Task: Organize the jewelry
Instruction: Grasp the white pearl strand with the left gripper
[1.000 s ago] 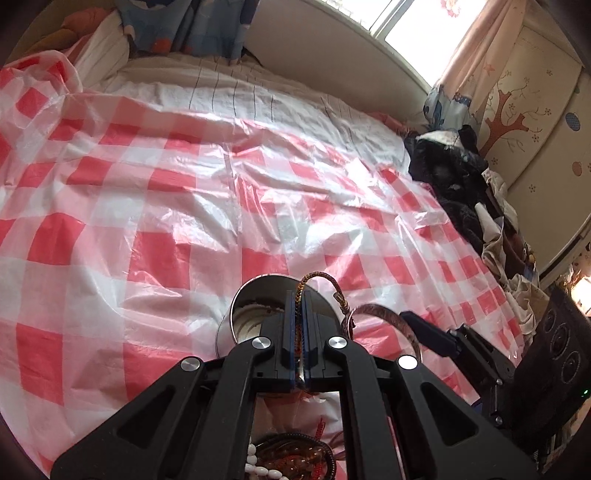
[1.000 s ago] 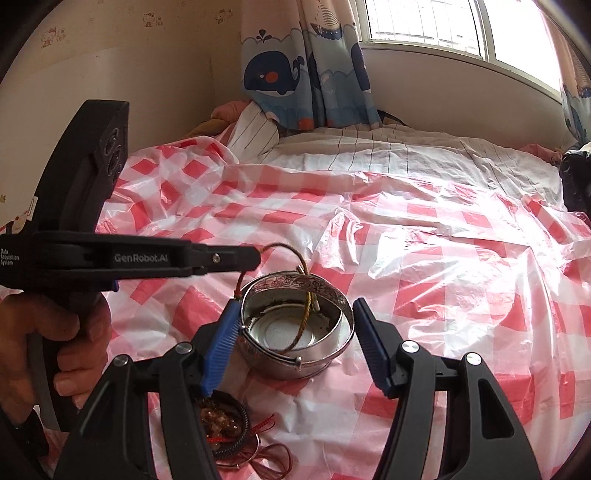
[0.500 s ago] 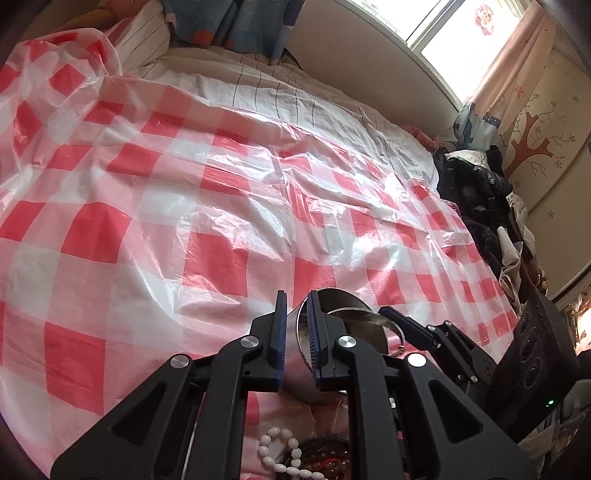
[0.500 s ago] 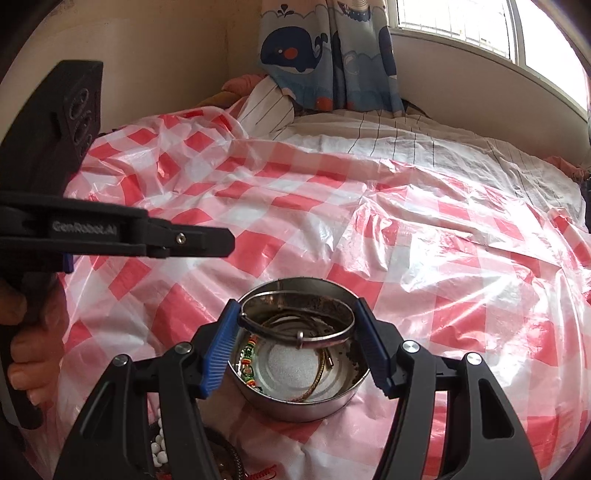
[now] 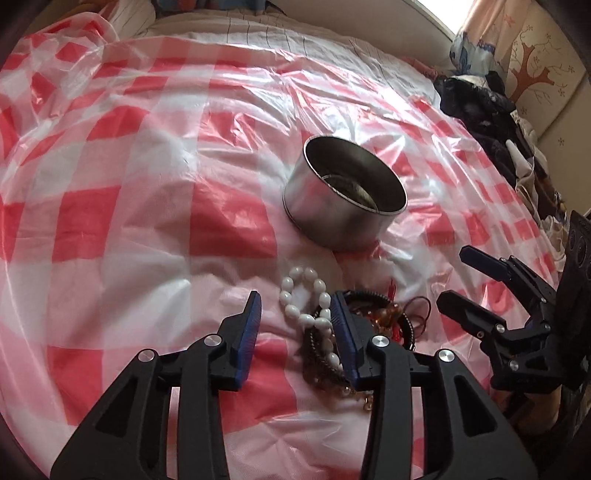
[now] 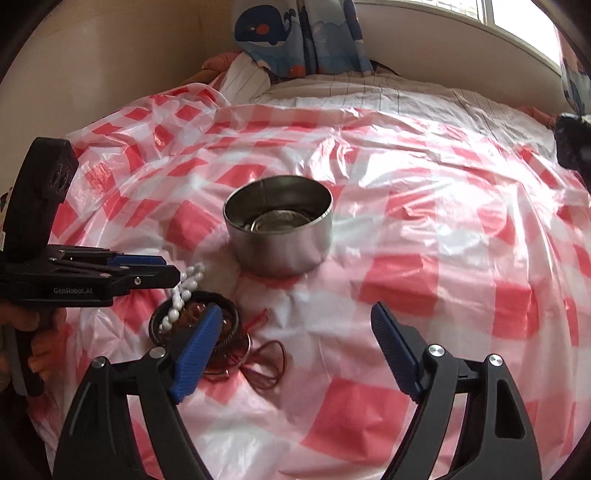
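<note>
Left claw (image 5: 295, 325) open and opening, straddling white bead bracelet (image 5: 306, 299) at lower centre; right claw (image 6: 295, 332) released, empty, farther right.

- The tin (image 5: 345, 197) stands on the sheet (image 5: 147, 192), bangles inside it.
- The bead string (image 5: 306, 302) lies on the sheet before the tin, apart from it.
- Cords (image 6: 266, 356) lie right of the beads.
- Clothes (image 5: 476, 99) lie far right.

Daylight is pouring through a window (image 6: 517, 22) above the bed (image 6: 369, 96); a whale-print curtain (image 6: 295, 37) is hanging against the beige wall (image 6: 110, 55). Dark clothes (image 5: 480, 107) are lying heaped beside a tree-patterned wardrobe (image 5: 535, 66).
</note>
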Demonstrator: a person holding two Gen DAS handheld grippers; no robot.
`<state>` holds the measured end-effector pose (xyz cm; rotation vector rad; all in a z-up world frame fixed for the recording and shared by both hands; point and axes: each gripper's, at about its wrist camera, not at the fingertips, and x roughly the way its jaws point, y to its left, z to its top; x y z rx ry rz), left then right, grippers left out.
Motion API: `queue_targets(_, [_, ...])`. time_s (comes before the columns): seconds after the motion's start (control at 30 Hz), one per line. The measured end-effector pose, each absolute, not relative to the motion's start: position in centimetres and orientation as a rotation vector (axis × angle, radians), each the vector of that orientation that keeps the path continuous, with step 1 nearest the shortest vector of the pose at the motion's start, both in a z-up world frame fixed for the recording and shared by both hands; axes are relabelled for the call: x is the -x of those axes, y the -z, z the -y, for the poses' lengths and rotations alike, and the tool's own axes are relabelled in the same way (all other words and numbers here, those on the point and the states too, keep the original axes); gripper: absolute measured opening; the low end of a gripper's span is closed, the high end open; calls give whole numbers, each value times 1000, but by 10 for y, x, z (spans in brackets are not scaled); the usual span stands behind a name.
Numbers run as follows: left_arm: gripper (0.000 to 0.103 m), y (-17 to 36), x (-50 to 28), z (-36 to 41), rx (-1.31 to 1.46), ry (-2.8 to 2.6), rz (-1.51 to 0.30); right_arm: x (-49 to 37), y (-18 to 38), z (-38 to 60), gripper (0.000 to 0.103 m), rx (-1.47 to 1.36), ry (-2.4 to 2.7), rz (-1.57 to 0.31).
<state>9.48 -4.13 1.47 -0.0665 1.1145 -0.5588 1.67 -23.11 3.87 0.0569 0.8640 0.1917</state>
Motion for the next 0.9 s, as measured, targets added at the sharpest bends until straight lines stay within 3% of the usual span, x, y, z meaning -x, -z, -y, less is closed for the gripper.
queue_targets(0.37, [39,-1,-96,62,31,545,-1112,-22,-36,232,80,-63,-197,-878])
queue_targets(0.5, [7,-7,-100,64,74,622,-1095,-20,-34,224,80,-42,-257,-894])
queue_targets(0.8, [7,-39,-103,43,174,616,-989,-17,-29,180,78,95,-385,-857])
queue_targets(0.87, [7,-41,-104,38,194,606,-980,-19,-26,174,68,109,-398,-863])
queue_targets(0.9, [7,-42,-105,36,205,606,-978,-22,-23,172,57,111,-403,-877])
